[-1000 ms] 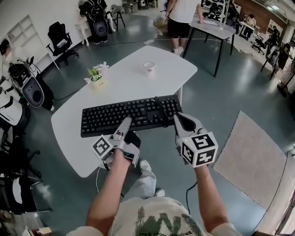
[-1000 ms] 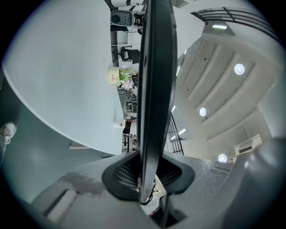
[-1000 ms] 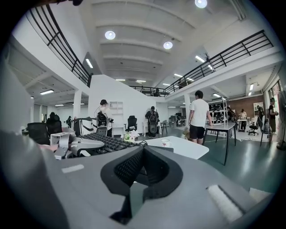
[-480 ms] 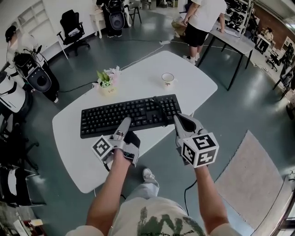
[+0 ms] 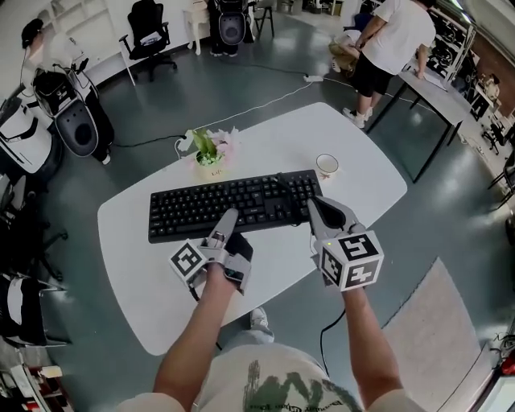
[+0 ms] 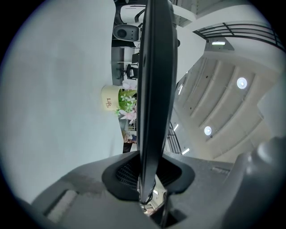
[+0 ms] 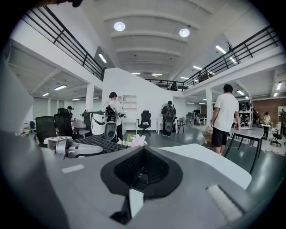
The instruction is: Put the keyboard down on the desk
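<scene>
Starting at the left, one black office chair (image 5: pixel 149 24) stands back on the grey floor, well apart from the one white surface (image 5: pixel 137 265) in the middle of the room. Over that surface is the single black keyboard (image 5: pixel 201 211), long side running left to right. The left gripper (image 5: pixel 228 221) has it by the near edge, left of centre. Its two jaws are clenched on the keyboard, one above and one below. Its own view shows the keyboard edge-on with a gap between its underside and the surface, so it is held up there, not resting. Behind the keyboard stands one small pot of flowers (image 5: pixel 209 165), apart from it. Further right sits one white cup (image 5: pixel 327 165), just beyond the keyboard's far right corner. The right gripper (image 5: pixel 316 208) is at the keyboard's near right corner; its jaws are drawn together and I can make out nothing between them. Right of the surface one person (image 5: pixel 394 40) stands by a second table (image 5: pixel 438 84), and one pale rug (image 5: pixel 426 322) lies on the floor.
</scene>
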`<state>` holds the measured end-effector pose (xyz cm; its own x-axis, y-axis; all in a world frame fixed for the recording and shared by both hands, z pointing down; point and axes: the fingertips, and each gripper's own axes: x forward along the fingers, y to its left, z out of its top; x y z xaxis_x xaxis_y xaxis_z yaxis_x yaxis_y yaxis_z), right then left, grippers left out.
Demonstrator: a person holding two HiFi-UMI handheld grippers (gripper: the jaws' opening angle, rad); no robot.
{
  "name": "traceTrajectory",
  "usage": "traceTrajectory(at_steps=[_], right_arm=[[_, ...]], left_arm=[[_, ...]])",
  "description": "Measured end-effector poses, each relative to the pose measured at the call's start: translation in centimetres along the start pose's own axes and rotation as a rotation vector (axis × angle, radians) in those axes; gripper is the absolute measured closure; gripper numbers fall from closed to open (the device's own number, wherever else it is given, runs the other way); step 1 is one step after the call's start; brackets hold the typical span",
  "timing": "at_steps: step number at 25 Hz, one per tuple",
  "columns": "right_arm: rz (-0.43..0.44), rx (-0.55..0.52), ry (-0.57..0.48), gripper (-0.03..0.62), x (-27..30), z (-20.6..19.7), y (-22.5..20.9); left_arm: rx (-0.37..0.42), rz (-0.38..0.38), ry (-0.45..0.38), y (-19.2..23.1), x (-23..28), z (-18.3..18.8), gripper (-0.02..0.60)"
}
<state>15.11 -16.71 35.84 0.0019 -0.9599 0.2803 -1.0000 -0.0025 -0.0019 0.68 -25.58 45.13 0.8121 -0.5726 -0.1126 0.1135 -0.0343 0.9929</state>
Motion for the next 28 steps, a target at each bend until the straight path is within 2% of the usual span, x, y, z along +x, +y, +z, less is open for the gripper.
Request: traceTrajectory(at_steps=[11,20,24,28], right_arm=[[0.053,-0.033,0.009,0.596,5.5,1.0,0.9],[0.103,-0.069,-0.008,0.596,7.3,0.5,0.7],[0.149,-0.079,-0.024,0.595,8.0,0.5,0.3],[0.229,-0.074,-0.031,0.595,9.2,0.7,-0.6]], left_arm=[[-0.009,0.013,-0.034,0.7,1.4,3.0,0.492],[0.009,0.016,-0.077,1.6,1.5,3.3,0.492],[0.025,0.015,-0.114,1.8,1.8,3.2,0.492],[0.049,0.017,-0.174,1.7,2.8,3.0,0.492]])
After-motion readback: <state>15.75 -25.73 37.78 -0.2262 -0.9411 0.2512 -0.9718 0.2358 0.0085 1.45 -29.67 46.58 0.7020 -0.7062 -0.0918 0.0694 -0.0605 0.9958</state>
